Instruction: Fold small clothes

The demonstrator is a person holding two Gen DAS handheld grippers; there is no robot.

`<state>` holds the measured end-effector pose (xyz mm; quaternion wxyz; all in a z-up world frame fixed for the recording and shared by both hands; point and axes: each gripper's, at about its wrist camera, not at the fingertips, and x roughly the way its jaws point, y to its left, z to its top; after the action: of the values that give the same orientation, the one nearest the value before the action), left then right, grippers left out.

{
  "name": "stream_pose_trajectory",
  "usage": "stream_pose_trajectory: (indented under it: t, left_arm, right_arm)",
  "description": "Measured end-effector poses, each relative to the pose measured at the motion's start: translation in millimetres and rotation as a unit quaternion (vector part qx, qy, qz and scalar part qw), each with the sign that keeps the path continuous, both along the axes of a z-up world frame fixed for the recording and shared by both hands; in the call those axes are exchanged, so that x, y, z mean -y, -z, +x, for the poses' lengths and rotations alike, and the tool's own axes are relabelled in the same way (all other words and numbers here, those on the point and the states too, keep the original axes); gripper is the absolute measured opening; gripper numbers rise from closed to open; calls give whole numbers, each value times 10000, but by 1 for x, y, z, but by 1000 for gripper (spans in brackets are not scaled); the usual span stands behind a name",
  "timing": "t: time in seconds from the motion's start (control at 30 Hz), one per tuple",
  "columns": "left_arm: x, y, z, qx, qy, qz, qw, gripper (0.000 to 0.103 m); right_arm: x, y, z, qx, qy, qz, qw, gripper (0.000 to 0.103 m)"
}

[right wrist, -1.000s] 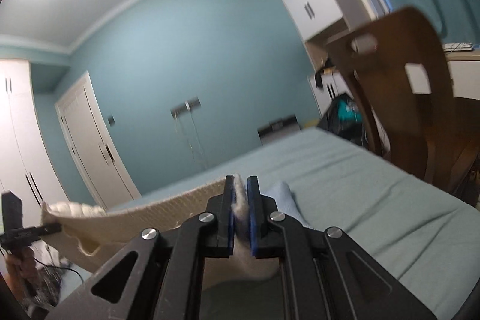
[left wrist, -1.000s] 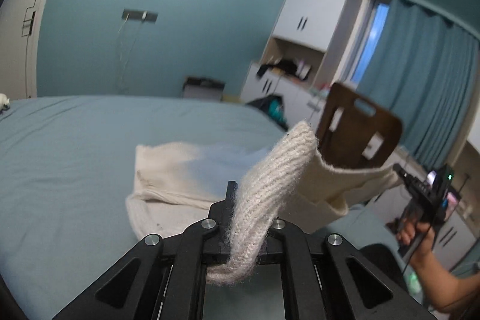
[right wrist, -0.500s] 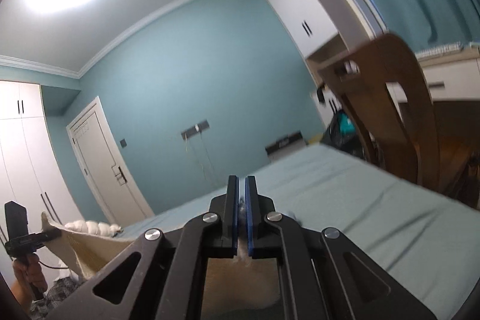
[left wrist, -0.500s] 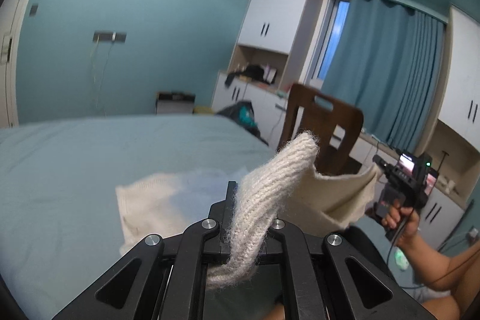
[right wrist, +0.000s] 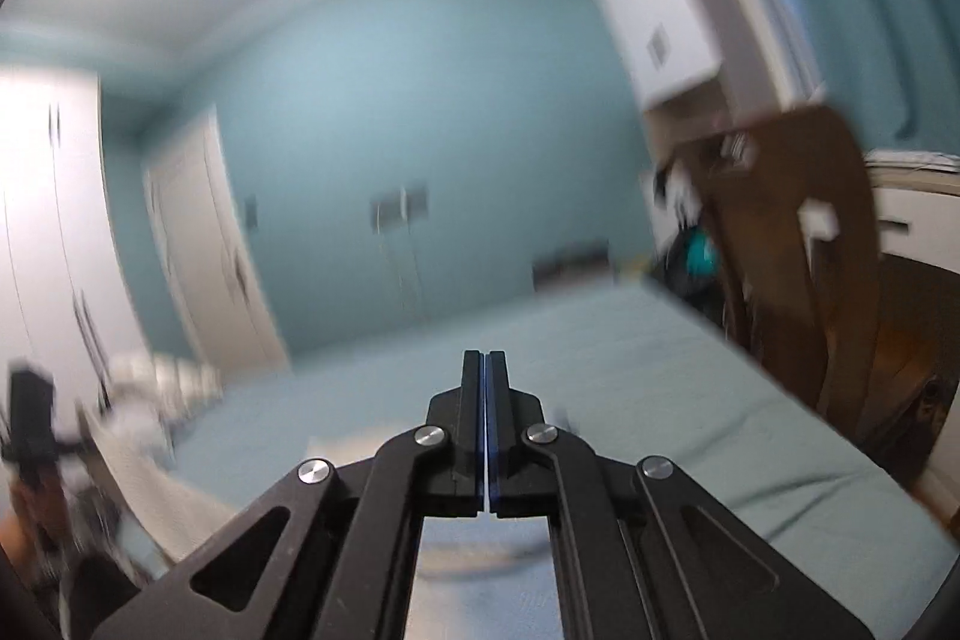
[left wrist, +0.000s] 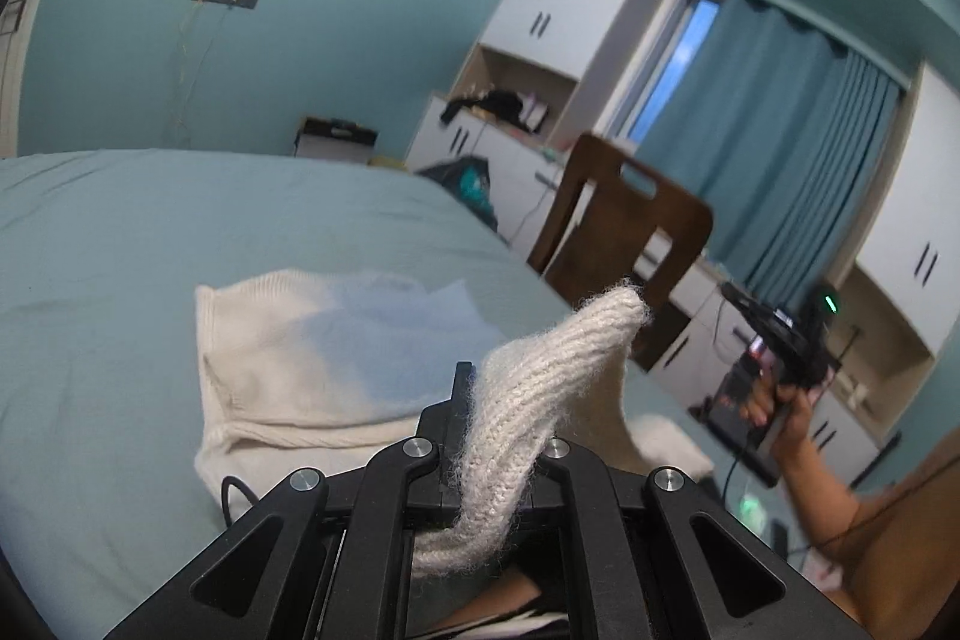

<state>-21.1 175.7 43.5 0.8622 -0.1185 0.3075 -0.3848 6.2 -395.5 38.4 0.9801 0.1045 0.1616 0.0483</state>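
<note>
Left gripper, jaws clamped on the ribbed hem of the cream knit garment, holds that edge raised above the bed; the rest of the garment lies flat on the sheet ahead and to its left. A second ago the hem stretched taut across to the right gripper. That gripper's jaws now stand fully closed with no cloth visible between them, whereas a tuft showed there earlier. Judged from this, the right corner has slipped or been let go, so the fold rests on the left grip alone.
</note>
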Motion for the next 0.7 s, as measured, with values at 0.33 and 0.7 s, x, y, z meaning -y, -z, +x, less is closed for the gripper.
stream_pose_trajectory:
  t: [0.33, 0.7]
  left_arm:
    - [-8, 12, -5, -124, 107, -186, 9997, 5]
    - [-4, 14, -10, -107, 128, -159, 9997, 5]
  right_arm:
    - [-16, 72, 36, -3430, -1735, -816, 9195, 73]
    - [-73, 97, -40, -2860, -1676, -2608, 9067, 73]
